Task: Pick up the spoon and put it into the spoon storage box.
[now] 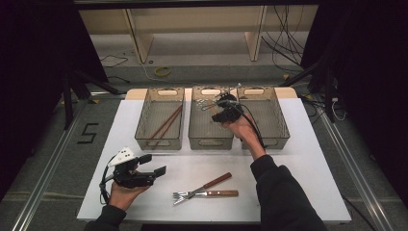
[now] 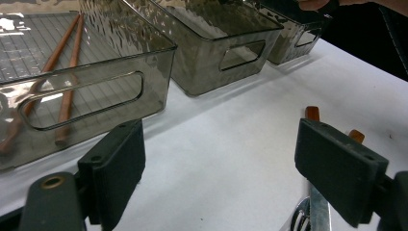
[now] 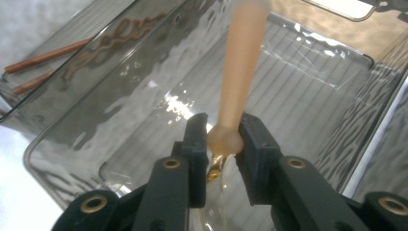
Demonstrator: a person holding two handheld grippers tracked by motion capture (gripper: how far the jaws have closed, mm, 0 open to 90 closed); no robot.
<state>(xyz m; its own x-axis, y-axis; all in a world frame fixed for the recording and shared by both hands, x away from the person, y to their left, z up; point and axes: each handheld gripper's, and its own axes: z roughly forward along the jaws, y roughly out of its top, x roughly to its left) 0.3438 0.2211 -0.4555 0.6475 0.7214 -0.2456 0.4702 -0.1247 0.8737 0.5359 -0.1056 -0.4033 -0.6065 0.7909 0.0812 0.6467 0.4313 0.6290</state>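
Right gripper view, right claw (image 3: 222, 139) pinching wooden handle (image 3: 239, 72), over middle bin (image 3: 62, 139)

Three bins stand side by side along the far edge of the table (image 1: 298, 163): the left bin (image 1: 160, 118) holds two chopsticks (image 1: 165, 123), with the middle bin (image 1: 210, 120) and right bin (image 1: 264, 115) beside it. Two forks (image 1: 204, 190) lie crossed near the front edge, before the middle bin.

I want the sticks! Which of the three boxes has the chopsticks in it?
The left box. Two brown chopsticks lie slanted inside it; the middle box and right box have no chopsticks.
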